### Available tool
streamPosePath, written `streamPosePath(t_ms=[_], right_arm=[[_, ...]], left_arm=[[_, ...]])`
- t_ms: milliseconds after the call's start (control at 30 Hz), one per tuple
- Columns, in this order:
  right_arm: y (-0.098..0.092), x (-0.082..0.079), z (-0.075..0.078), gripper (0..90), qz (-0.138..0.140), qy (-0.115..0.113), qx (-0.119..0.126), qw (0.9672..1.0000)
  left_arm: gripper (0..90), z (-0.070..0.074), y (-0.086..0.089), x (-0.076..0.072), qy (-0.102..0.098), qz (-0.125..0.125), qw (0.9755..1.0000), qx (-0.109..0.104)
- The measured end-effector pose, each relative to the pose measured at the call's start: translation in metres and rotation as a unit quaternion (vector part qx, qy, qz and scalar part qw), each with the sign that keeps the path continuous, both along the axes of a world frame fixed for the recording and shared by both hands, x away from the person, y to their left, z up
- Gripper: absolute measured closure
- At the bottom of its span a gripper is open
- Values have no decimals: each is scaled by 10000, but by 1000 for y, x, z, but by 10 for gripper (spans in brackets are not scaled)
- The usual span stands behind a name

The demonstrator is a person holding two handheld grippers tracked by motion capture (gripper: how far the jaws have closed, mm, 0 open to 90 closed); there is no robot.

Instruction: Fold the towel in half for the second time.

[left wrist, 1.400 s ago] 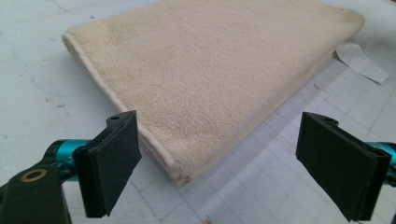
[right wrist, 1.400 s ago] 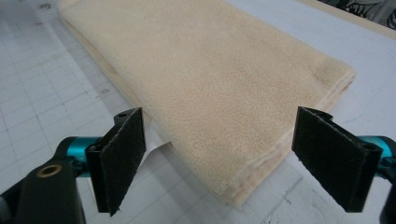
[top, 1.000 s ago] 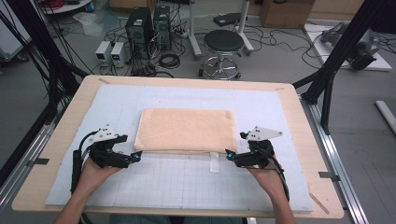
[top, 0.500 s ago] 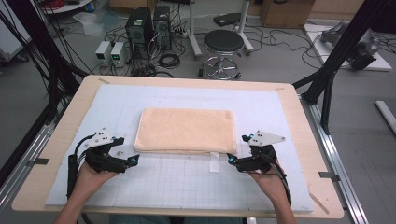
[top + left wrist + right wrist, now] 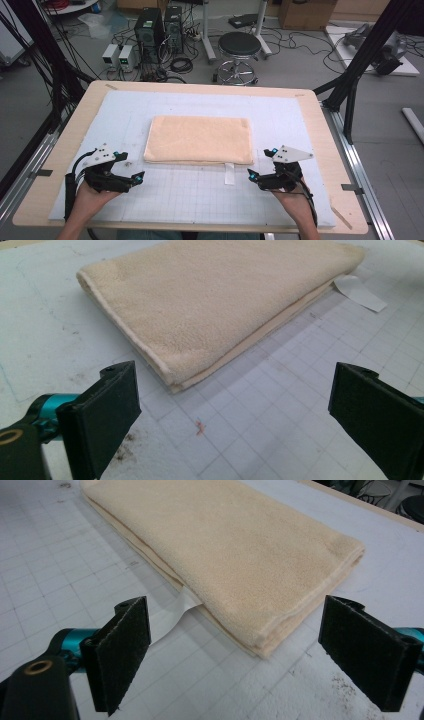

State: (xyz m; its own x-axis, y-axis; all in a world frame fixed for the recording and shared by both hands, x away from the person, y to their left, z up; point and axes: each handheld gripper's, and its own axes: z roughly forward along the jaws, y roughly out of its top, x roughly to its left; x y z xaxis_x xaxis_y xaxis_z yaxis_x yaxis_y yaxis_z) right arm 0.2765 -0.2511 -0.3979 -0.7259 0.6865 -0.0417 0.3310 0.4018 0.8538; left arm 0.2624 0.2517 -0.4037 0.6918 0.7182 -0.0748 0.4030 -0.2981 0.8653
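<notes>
Flanking a folded beige towel [image 5: 200,139] at centre frame, left gripper [image 5: 137,176] and right gripper [image 5: 252,175] sat wide-jawed, seemingly poised for its near corners.

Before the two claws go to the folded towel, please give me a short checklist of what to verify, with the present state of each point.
1. Left claw open: ok, its jaws stand wide apart with nothing between them.
2. Right claw open: ok, its jaws are also wide and empty.
3. Towel folded flat on the white mat: ok, the layers are stacked evenly.
4. Both near corners of the towel free: ok, each claw faces one corner, not touching it.
5. White label sticking out under the near edge: ok, it lies flat between the claws.
6. Which layer each claw would catch: cannot tell.
</notes>
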Motion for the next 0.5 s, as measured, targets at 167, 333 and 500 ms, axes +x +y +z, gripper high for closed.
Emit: streamPosePath(t_ms=[167, 333, 500], right_arm=[[-5, -6, -1, 126, -41, -11, 32, 10000], [-10, -11, -2, 125, -81, 14, 48, 10000], [-14, -18, -2, 125, -109, 15, 65, 9999]], left_arm=[[66, -1, 3, -9, -43, 13, 10000, 59], [66, -2, 6, -16, -73, 19, 9999, 105], [66, -2, 10, -21, -104, 30, 9999, 91]])
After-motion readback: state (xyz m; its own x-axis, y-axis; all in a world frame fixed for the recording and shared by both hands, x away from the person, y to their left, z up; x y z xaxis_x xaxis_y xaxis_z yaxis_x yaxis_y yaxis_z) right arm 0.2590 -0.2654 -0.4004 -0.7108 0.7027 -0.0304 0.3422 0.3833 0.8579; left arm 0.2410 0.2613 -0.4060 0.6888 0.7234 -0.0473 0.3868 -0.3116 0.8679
